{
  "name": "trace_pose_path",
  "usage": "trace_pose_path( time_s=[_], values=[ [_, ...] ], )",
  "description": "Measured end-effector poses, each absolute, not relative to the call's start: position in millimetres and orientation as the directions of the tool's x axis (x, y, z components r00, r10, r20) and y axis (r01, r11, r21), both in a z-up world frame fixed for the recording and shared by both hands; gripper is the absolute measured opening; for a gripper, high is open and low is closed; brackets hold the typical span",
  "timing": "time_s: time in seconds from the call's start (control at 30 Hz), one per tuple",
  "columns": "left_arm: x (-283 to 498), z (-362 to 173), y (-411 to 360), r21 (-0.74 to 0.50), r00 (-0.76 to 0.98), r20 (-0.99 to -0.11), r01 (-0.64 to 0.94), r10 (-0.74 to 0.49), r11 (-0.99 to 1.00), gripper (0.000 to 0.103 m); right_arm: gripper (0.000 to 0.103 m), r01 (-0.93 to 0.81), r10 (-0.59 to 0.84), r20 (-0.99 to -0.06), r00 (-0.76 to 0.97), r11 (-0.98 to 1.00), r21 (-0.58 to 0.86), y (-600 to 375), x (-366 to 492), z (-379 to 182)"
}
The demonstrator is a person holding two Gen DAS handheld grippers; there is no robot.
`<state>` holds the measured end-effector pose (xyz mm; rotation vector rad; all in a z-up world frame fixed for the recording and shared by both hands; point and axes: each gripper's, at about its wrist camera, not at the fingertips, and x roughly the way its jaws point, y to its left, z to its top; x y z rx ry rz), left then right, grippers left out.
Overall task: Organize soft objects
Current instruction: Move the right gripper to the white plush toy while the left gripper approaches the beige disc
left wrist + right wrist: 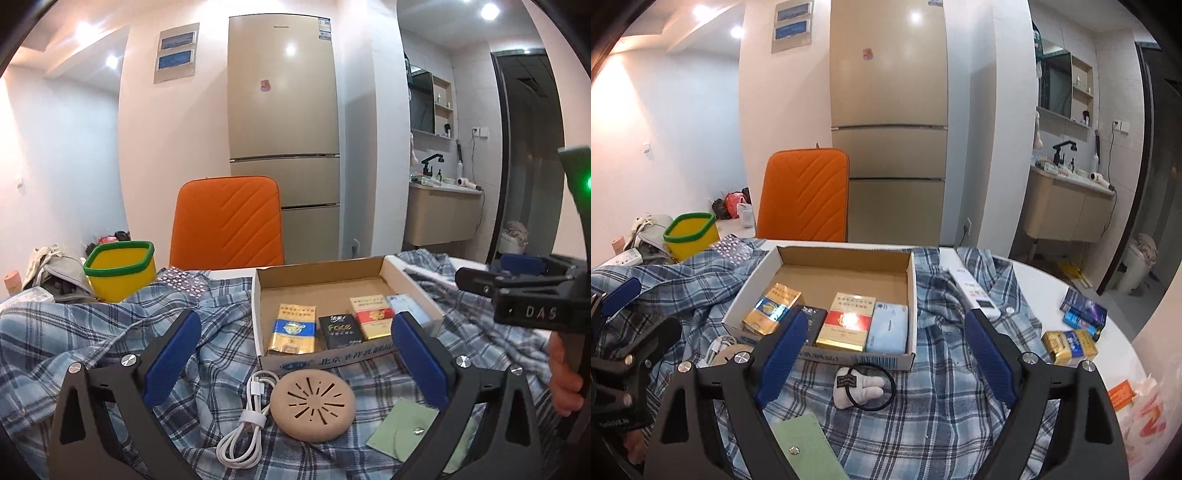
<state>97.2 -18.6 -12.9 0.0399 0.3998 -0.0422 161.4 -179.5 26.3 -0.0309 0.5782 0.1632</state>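
Both grippers stand with their blue pads wide apart and nothing between them. Left gripper [295, 354] hangs over a rumpled blue plaid shirt [92, 332] spread across the table. Between its fingers, lying on the cloth, are a round tan pad with slots [313, 404] and, touching its left edge, a coiled white cable [245, 424]. A pale green pouch with a snap [402, 430] lies just inside the right finger, partly under it. Beyond the fingertips sits an open cardboard box [280, 363] on the shirt, holding a gold and blue pack [295, 330], a black pack [338, 330], a red and gold pack [373, 317] and a light blue tissue pack [410, 306] in a row along the near wall.

Right gripper [886, 350] faces the same box [849, 360] from slightly to the right. Just in front of the box, between this gripper's fingers, a small white plush toy [862, 387] lies on the shirt with a black hair band [886, 400] looped around it. The green pouch [805, 446] shows at the lower left, under the left finger. A white remote [975, 295] rests on the shirt beyond the right fingertip. Further right, on the bare white table [1034, 273], lie another gold pack [1067, 345] and a dark blue box [1084, 308], well apart from the plush toy.
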Motion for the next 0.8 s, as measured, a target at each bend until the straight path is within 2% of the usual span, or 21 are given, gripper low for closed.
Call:
trace_pose_path(
  time_s=[0.37, 0.8],
  values=[
    [105, -25, -9, -0.023, 0.891, -0.451, 0.053, -0.058, 0.998, 0.102, 0.088, -0.193, 0.149, -0.605, 0.782, 0.981, -0.007, -173, 172, -4],
    [119, -36, -9, -0.029, 0.847, -0.527, 0.062, -0.068, 0.998, 0.102, 0.088, -0.227, 0.174, -0.705, 0.688, 0.974, 0.018, -167, 190, -34]
  ],
)
